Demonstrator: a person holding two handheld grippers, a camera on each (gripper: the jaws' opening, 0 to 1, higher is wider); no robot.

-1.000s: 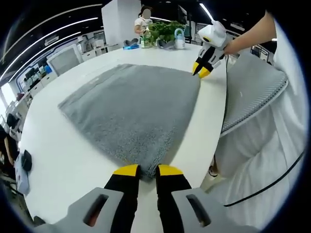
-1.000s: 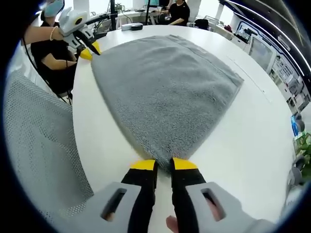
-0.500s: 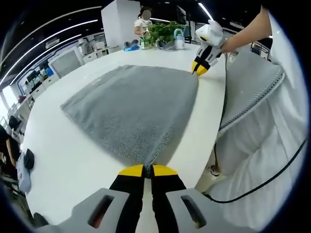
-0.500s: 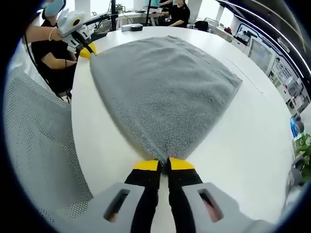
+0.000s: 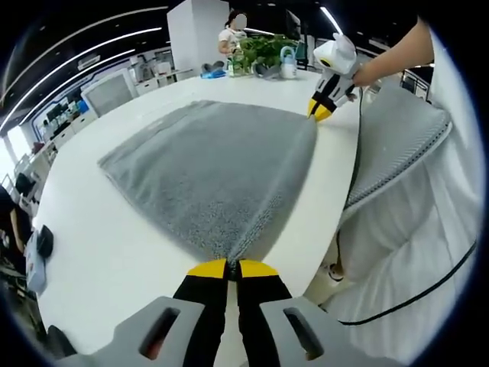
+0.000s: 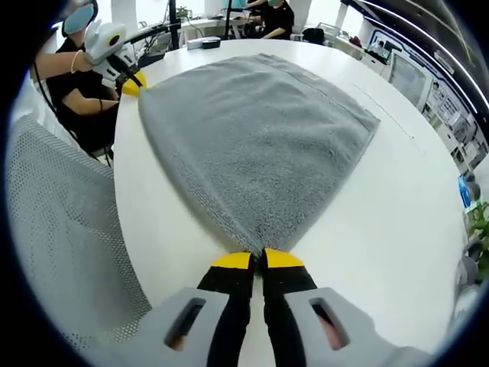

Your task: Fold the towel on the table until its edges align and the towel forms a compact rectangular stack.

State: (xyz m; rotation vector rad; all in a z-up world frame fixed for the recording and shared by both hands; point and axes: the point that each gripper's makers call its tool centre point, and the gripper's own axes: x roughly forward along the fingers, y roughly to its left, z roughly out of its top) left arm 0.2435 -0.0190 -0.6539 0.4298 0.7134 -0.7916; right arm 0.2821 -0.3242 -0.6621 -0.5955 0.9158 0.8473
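Observation:
A grey towel [image 5: 210,164] lies spread on the white table [image 5: 99,229]. My left gripper [image 5: 231,267] is shut on its near corner at the table's front edge. In the left gripper view my right gripper [image 5: 321,111] pinches the opposite near corner, held by a person's hand. In the right gripper view my right gripper [image 6: 258,259] is shut on its corner of the towel [image 6: 252,130], and my left gripper [image 6: 131,82] grips the far corner at upper left. The near edge between both grippers looks slightly raised off the table.
A mesh-backed chair [image 5: 397,141] stands against the table's near edge, and shows as the chair [image 6: 61,222] in the right gripper view. Plants and small items [image 5: 260,57] sit at the far end of the table. People sit beyond the table [image 6: 279,15]. A black object [image 5: 42,241] lies at left.
A second ago both grippers stood open around the towel corners; they have closed on them. Since half a second ago the near edge has lifted slightly.

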